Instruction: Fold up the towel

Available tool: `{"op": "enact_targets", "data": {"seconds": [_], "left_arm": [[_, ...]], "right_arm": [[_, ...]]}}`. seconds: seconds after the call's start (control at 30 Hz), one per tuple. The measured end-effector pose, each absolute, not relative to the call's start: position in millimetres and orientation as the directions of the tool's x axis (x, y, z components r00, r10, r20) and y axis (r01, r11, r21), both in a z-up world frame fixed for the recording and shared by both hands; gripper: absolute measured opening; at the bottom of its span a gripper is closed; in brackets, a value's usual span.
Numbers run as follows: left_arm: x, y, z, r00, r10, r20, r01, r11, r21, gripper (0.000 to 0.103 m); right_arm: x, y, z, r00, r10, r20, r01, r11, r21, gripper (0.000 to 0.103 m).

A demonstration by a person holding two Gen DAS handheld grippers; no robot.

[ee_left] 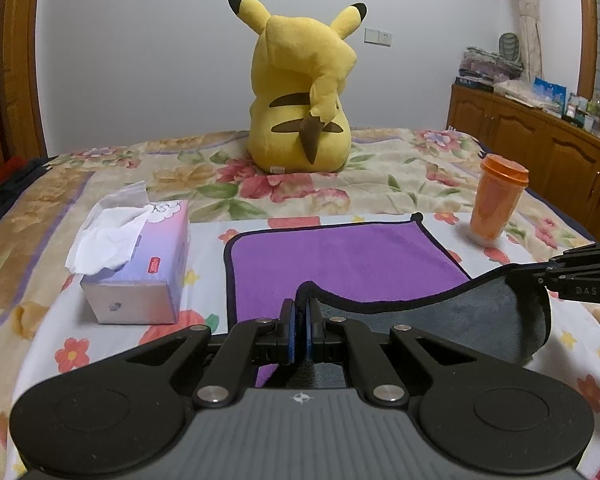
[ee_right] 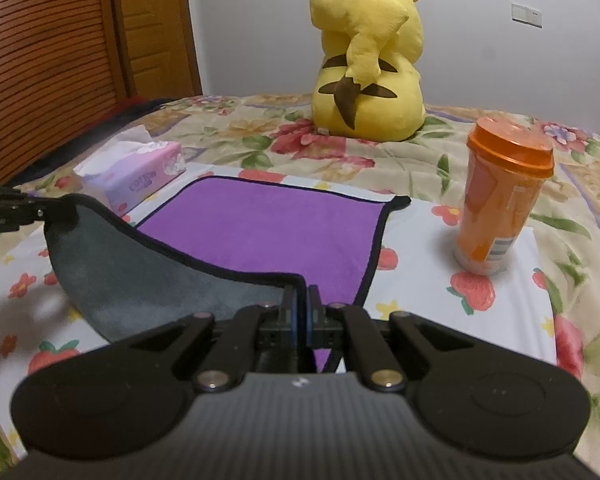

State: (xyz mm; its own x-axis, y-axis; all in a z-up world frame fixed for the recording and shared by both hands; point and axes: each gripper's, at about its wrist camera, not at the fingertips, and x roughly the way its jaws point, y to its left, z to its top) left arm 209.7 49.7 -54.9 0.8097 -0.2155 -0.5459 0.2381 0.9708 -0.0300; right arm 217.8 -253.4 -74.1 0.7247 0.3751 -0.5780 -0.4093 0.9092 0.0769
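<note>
A towel, purple on top (ee_left: 340, 258) with a grey underside and black hem, lies on the floral bed; it also shows in the right wrist view (ee_right: 268, 224). My left gripper (ee_left: 301, 304) is shut on the towel's near left corner and holds it lifted. My right gripper (ee_right: 302, 296) is shut on the near right corner, also lifted. The near edge hangs between them with the grey underside (ee_right: 140, 276) facing me. The right gripper shows at the right edge of the left wrist view (ee_left: 540, 274), and the left gripper at the left edge of the right wrist view (ee_right: 40, 210).
A tissue box (ee_left: 140, 264) lies left of the towel. An orange lidded cup (ee_right: 500, 200) stands to its right. A yellow Pikachu plush (ee_left: 304, 88) sits behind. A wooden cabinet (ee_left: 540, 144) stands at far right.
</note>
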Motion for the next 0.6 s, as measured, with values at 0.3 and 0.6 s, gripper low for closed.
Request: {"op": "enact_targets", "data": {"seconds": [0.3, 0.6], "left_arm": [[214, 48, -54, 0.815, -0.225, -0.535, 0.248, 0.968, -0.029, 0.008], [223, 46, -39, 0.838, -0.220, -0.499, 0.233, 0.972, -0.038, 0.008]], "right_arm": [[223, -253, -70, 0.727, 0.390, -0.565, -0.427, 0.901, 0.071, 0.005], [227, -251, -56, 0.754, 0.387, -0.531, -0.431, 0.901, 0.045, 0.005]]}}
